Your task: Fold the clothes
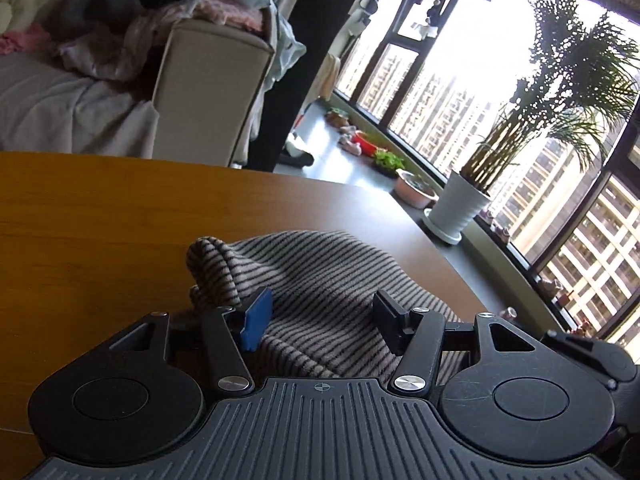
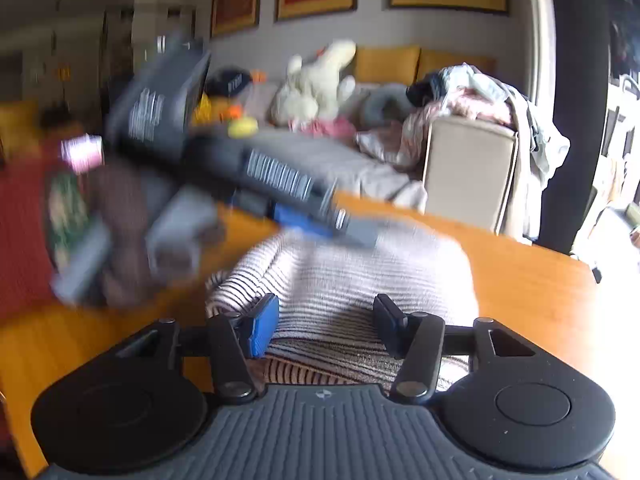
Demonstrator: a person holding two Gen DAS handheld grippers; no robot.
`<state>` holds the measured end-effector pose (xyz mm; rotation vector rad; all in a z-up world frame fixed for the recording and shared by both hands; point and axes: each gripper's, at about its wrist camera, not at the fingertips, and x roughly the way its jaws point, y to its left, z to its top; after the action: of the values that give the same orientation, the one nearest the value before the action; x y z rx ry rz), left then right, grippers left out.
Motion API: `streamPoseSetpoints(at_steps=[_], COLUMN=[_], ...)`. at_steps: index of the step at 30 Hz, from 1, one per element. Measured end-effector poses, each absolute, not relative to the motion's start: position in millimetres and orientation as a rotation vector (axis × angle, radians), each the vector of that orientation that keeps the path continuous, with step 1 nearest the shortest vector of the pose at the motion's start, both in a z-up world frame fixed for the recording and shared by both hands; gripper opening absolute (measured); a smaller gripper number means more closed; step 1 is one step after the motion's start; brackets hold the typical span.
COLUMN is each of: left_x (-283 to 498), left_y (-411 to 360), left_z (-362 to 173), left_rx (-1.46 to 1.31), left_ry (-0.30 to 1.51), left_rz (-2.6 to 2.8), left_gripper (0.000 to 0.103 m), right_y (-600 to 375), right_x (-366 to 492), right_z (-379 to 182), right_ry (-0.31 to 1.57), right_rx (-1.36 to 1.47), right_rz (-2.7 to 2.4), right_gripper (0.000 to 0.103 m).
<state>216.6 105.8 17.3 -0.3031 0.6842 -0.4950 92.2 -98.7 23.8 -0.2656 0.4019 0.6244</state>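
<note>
The striped garment (image 1: pixel 320 292) lay bunched on the wooden desk (image 1: pixel 100 220). In the left wrist view, the left gripper (image 1: pixel 322 318) had its fingers apart over the cloth, clamped on nothing. Only this view showed the potted palm (image 1: pixel 480 184) beside the window. The right wrist view was blurred; there the right gripper (image 2: pixel 324 326) was also spread wide over the garment, and a sofa (image 2: pixel 468 168) stood behind.
</note>
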Motion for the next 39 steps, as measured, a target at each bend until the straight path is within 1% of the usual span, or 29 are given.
streamPoseSetpoints(at_steps=[7,9,11,15,17,22,25,29,31,36,39], left_x=[204.6,198.3,191.9,176.7,164.6,161.3,172.3,175.7,171.4,157.5,155.2], left_y=[108.3,107.5,106.6,106.2,108.3,106.6,114.5,118.0,118.4,124.6,123.3], left_z=[25.4,30.5,35.6,45.0,48.3,29.6,13.0,6.4,12.8,39.7,56.2], left_rx=[-0.297,-0.289,-0.281,-0.276,-0.293,-0.293,-0.354,-0.39,-0.371,-0.354,-0.365], left_ry=[0.655,0.641,0.626,0.598,0.588,0.657,0.711,0.724,0.698,0.585,0.523], left_rz=[-0.475,-0.463,-0.45,-0.433,-0.439,-0.438,-0.418,-0.424,-0.412,-0.392,-0.429], left_gripper=[0.061,0.061,0.061,0.068,0.068,0.068,0.077,0.079,0.077,0.058,0.054], right_y=[-105.5,-106.5,-109.8,-114.7,-112.7,-114.9,-114.9,-106.7,-105.1,-104.1,-103.4], right_x=[97.8,98.2,101.3,105.2,104.1,97.0,92.4,85.4,86.5,88.9,88.7], right_z=[31.9,34.6,36.2,36.5,35.8,43.1,40.9,25.9,27.4,29.9,29.0], right_ry=[0.431,0.432,0.434,0.443,0.44,0.423,0.428,0.419,0.427,0.446,0.444], right_rx=[-0.219,-0.228,-0.23,-0.2,-0.202,-0.186,-0.2,-0.258,-0.26,-0.278,-0.277], right_rz=[0.642,0.647,0.643,0.639,0.631,0.626,0.618,0.59,0.595,0.607,0.607], right_gripper=[0.055,0.057,0.063,0.066,0.067,0.067,0.067,0.069,0.071,0.071,0.071])
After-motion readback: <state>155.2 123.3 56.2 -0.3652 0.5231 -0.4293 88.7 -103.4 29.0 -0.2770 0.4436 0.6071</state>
